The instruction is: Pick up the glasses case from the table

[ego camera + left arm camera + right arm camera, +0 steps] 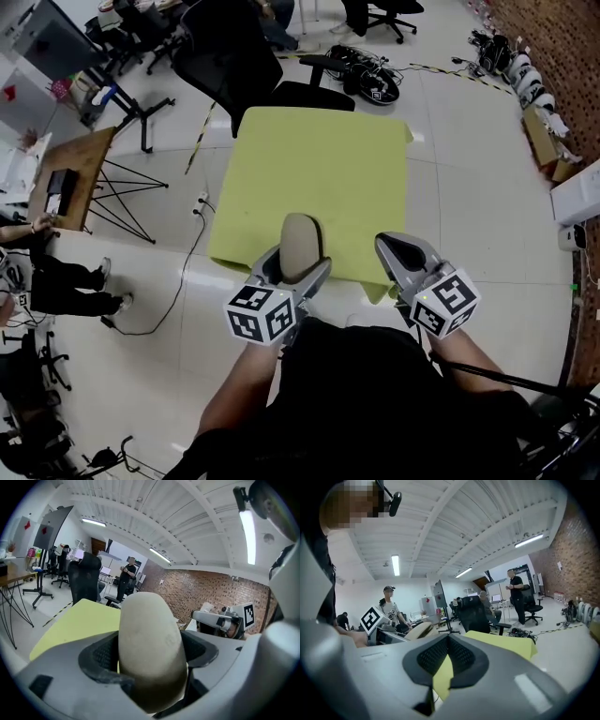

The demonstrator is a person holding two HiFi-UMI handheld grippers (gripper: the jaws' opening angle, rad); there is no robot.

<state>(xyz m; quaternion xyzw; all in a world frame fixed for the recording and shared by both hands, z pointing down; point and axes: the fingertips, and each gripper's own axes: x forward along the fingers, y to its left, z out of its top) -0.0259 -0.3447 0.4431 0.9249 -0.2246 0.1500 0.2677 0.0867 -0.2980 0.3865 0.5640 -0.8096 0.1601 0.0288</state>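
The beige glasses case (301, 247) stands up between the jaws of my left gripper (292, 267), lifted above the near edge of the yellow-green table (319, 169). In the left gripper view the glasses case (150, 644) fills the middle, clamped by both dark pads. My right gripper (405, 251) hovers to the right of it at the table's near right corner, jaws shut with nothing between them. The right gripper view shows its pads (461, 660) meeting over the table (499, 641), with the case (421, 630) off to the left.
A black office chair (239, 66) stands at the table's far side. A wooden side table (70, 173) and a floor cable (183, 272) lie to the left. People stand in the room (516, 595), and gear lines the brick wall (525, 80).
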